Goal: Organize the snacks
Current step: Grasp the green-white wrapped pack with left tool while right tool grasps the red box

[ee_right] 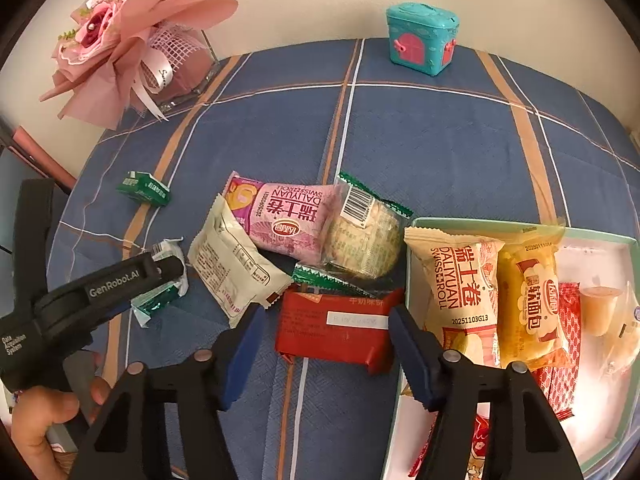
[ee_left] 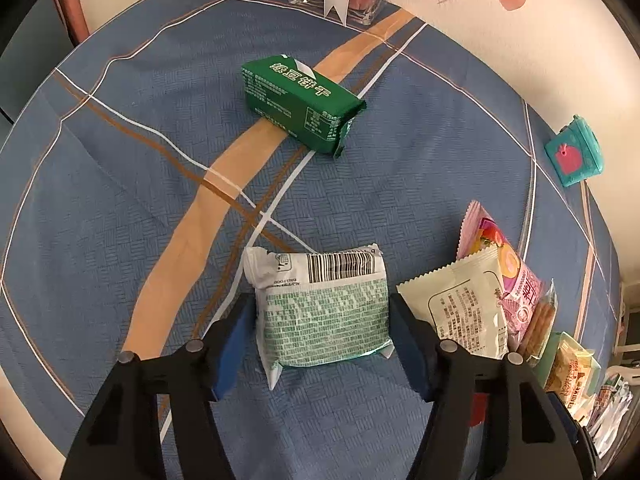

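Observation:
My left gripper is open around a white-and-green snack pack lying on the blue tablecloth; the pads stand beside it with small gaps. A dark green biscuit pack lies farther off. My right gripper is open around a red snack pack, just left of a white tray with a mint-green rim, holding several snacks. The left gripper also shows in the right wrist view, at the white-and-green pack.
A pile lies between the grippers: a cream pack, a pink Swiss roll pack and a clear cracker pack. A teal toy box and a pink bouquet in a glass vase stand at the back by the wall.

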Motion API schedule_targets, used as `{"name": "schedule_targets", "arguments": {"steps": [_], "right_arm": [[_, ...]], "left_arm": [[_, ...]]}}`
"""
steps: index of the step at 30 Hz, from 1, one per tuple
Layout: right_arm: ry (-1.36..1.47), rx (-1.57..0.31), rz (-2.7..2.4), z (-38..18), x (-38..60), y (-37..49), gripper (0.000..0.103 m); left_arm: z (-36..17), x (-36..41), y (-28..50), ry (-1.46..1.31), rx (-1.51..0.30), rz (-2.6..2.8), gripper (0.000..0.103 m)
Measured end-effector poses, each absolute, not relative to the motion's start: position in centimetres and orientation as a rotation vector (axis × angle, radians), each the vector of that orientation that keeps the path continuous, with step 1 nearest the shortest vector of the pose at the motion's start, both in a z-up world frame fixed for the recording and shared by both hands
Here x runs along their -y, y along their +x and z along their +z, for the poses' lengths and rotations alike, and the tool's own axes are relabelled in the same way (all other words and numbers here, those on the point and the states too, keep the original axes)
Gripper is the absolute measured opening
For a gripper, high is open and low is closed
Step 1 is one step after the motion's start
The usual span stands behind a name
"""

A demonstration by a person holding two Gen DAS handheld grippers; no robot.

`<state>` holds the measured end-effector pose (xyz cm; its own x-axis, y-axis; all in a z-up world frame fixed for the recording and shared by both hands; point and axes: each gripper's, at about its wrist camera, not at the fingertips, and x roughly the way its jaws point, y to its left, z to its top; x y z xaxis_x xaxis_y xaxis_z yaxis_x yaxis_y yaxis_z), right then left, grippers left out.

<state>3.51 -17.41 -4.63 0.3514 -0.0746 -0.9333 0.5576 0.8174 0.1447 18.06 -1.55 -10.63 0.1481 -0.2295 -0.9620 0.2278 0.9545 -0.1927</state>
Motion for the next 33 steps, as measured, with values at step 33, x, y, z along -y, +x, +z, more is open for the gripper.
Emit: {"name": "schedule_targets", "arguments": {"steps": [33], "right_arm": [[0.371, -1.199, -0.485, -7.7, 15.2, 6.1, 0.071]], "left_arm": [[-11.1, 1.5, 18.1, -0.007, -1.387, -0.33, 0.068]]}}
